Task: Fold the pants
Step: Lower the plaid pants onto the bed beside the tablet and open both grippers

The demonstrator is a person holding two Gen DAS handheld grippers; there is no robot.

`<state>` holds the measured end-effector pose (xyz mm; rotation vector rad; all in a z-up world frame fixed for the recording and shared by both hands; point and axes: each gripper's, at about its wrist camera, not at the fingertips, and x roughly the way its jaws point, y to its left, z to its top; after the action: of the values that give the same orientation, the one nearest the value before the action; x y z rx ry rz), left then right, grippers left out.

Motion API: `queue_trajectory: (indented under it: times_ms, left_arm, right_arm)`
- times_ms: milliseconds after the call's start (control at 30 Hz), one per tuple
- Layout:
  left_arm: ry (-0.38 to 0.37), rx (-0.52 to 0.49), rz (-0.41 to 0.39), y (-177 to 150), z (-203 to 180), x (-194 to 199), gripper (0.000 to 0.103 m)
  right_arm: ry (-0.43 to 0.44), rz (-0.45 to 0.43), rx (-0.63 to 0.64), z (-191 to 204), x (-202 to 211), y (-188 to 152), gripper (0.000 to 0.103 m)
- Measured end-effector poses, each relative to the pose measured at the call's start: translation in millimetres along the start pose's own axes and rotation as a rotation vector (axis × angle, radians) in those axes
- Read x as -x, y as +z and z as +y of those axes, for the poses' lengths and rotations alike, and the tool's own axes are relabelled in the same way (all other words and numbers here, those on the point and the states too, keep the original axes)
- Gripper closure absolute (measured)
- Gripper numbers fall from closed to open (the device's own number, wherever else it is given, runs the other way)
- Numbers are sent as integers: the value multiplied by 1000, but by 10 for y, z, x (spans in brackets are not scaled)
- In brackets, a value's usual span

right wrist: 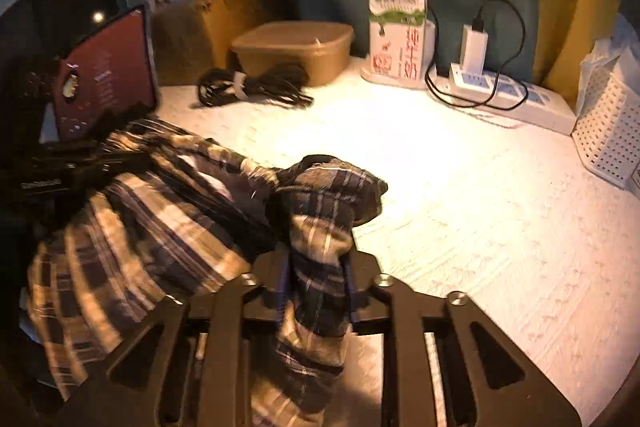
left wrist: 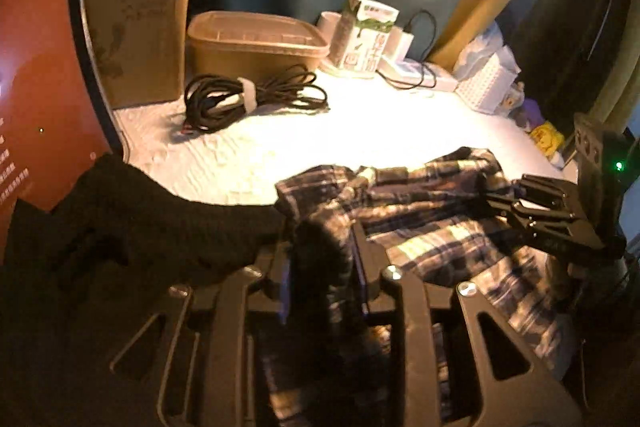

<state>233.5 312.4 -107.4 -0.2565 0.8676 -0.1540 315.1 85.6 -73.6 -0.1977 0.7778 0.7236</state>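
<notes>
Plaid pants (right wrist: 152,211) bunched on white quilted table cover (right wrist: 460,187), near tablet (right wrist: 108,71) and coiled black cable (right wrist: 256,87). Left gripper (left wrist: 320,259): plaid fabric between the fingers, grip unclear in the dark. Right gripper (right wrist: 316,279): fingers part open, cloth bunched between.

Both tools are angled downward. The left tool (left wrist: 320,259) is seen with fabric between its narrowly parted fingers; the right tool (right wrist: 316,279) likewise, with fabric bunched between its fingers.
</notes>
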Motion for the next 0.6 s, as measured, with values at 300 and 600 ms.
queue_trajectory:
  times_ms: [300,600]
  left_arm:
    - [89,-45,-1,33,-74,287,70]
    - [194,-51,-47,41,-236,627,70]
  right_arm:
    - [-22,-6,-47,-322,-28,10,46]
    - [-102,-81,-58,-456,279,30,46]
